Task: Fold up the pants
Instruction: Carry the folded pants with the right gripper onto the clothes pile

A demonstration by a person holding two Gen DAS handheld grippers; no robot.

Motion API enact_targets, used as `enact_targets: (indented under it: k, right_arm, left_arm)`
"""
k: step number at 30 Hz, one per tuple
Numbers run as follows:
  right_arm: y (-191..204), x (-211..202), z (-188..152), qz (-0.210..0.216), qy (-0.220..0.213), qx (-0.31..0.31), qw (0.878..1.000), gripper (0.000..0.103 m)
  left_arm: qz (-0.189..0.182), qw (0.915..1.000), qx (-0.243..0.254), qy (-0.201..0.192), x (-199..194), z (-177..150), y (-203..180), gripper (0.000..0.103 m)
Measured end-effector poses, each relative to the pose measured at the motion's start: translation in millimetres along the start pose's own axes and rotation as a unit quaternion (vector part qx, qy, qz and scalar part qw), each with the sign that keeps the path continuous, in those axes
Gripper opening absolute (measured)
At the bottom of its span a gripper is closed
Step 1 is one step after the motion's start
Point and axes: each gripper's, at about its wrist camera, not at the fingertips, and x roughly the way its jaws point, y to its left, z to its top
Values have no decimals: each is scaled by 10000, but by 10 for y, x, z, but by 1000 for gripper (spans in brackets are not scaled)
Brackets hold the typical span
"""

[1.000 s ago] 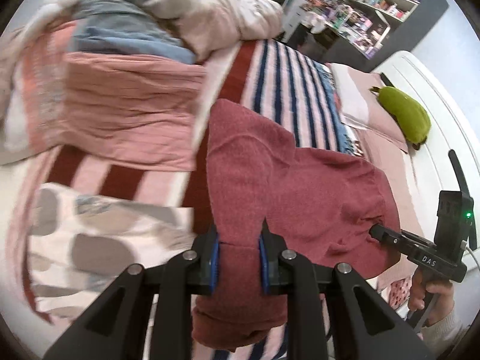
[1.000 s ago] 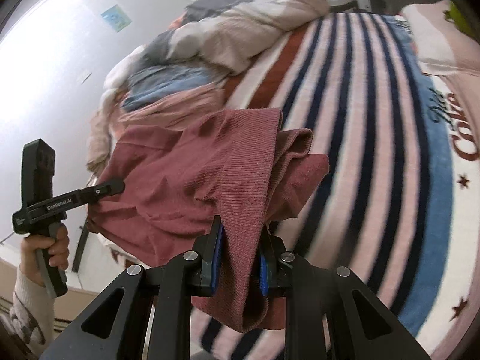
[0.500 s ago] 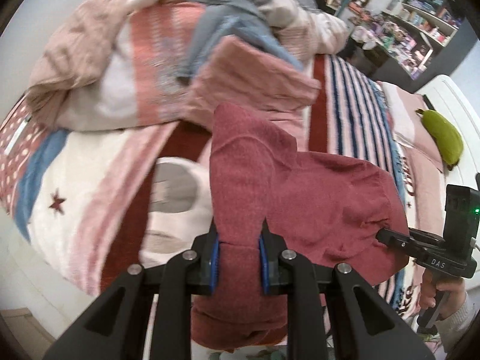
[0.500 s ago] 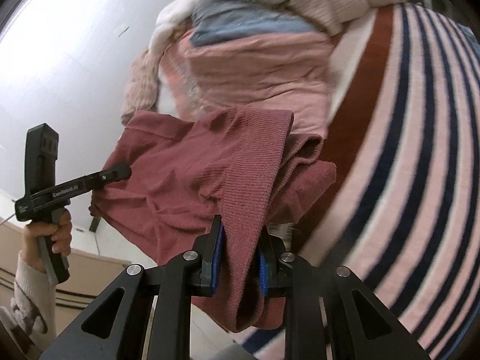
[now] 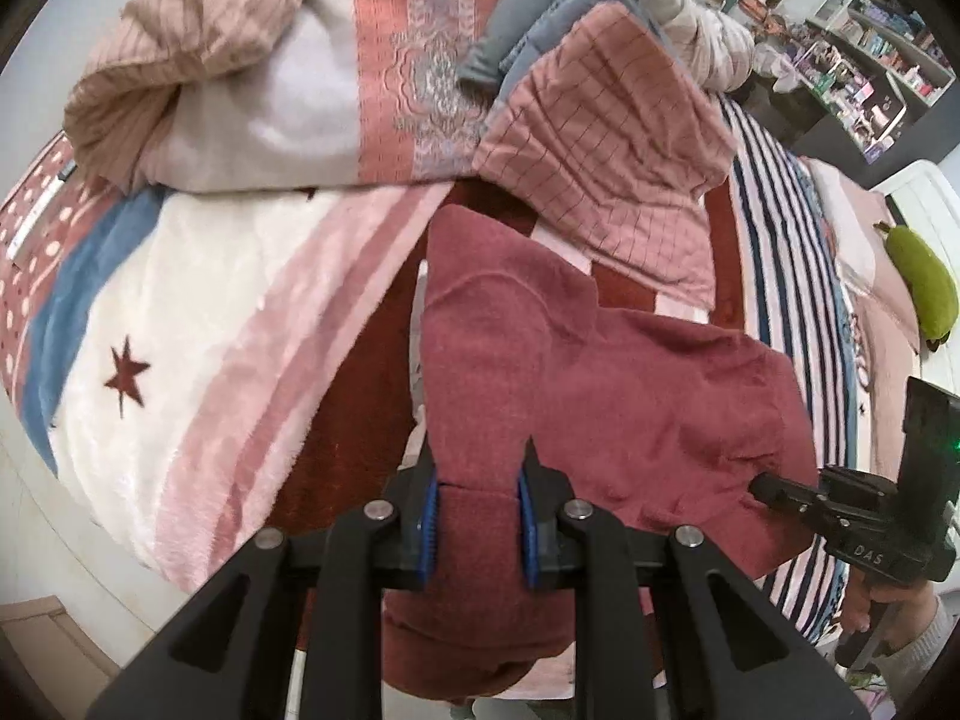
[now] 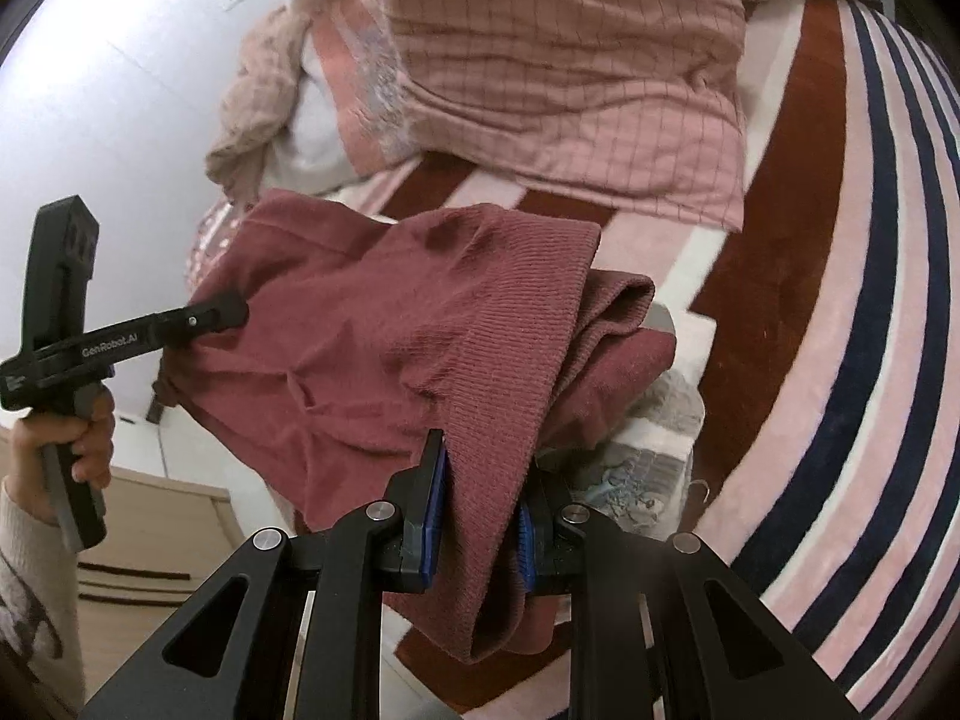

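Dusty-red knit pants (image 5: 630,396) held bunched above the striped blanket (image 5: 252,312) on the bed. Risk: the doubled fabric may slip or land creased, since each grip bites only an edge. Left gripper (image 5: 478,501) and right gripper (image 6: 480,501) both stand narrowly apart, each clamped on pants fabric.

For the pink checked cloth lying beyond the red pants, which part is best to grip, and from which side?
Probably its near loose corner, approached from the bed's front edge. There the pink checked cloth ends in a free hem on the striped blanket, while its far side is buried under the pile. Both tools, left and right, are now shut on the red pants.
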Motion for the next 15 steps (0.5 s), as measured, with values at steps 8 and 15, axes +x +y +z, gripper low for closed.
enact_targets:
  k: [8, 15]
  right_arm:
    - [-107, 127, -76, -141, 220, 59, 9996, 22]
    - [-55, 6, -58, -314, 151, -334, 9988, 33]
  left_arm:
    - [150, 9998, 30, 154, 178, -55, 57, 25]
    - [626, 9980, 44, -67, 42, -99, -31, 39]
